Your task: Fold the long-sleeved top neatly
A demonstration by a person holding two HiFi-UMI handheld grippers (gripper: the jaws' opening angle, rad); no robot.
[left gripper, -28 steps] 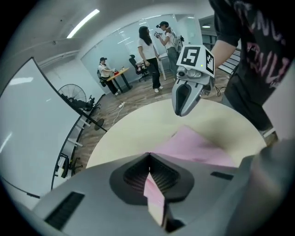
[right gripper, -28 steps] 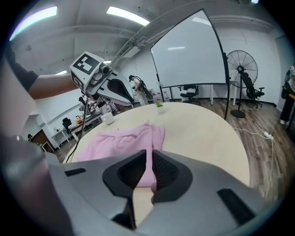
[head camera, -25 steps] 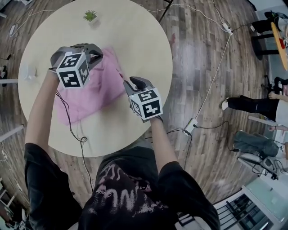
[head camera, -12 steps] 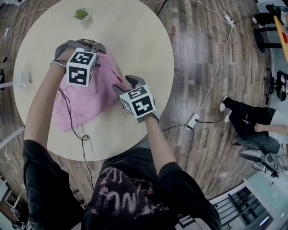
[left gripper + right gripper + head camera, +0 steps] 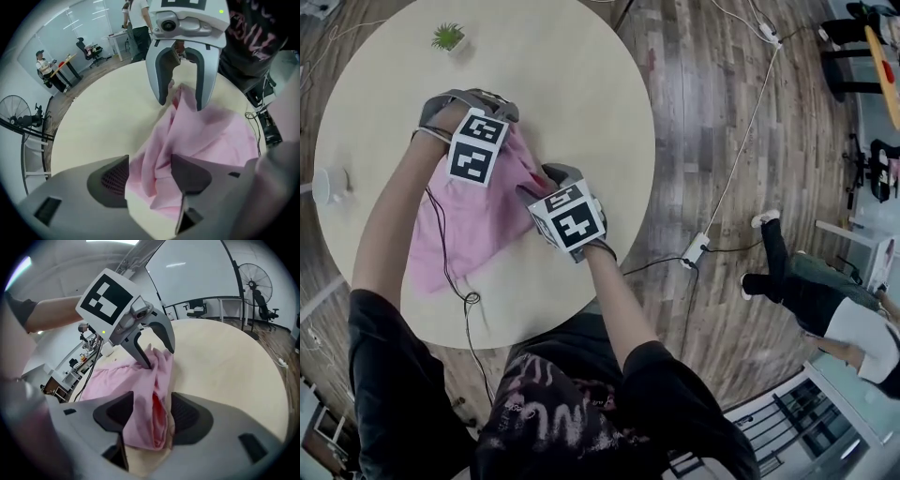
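Observation:
A pink long-sleeved top [image 5: 473, 220] lies rumpled on the round pale table [image 5: 581, 84], left of centre. My left gripper [image 5: 150, 178] points straight down over the top's far edge. Its jaws have just been opening and stand wide, with a loose ridge of pink cloth [image 5: 154, 154] between them. My right gripper [image 5: 152, 416] slants down at the top's right edge, close to the left gripper [image 5: 157, 359]. Its jaws have also just been opening, and a bunched fold [image 5: 150, 423] showing a redder lining sits in the gap, not pinched.
A small potted plant [image 5: 447, 37] stands at the table's far side and a white object [image 5: 333, 185] at its left rim. A black cable [image 5: 450, 272] runs over the top toward the person's body. On the wooden floor to the right lies a power strip [image 5: 694, 251].
Both grippers have sunk onto the top and their jaws have opened, letting the cloth go. The right gripper has closed in on the left one. The cloth has settled lower on the table.

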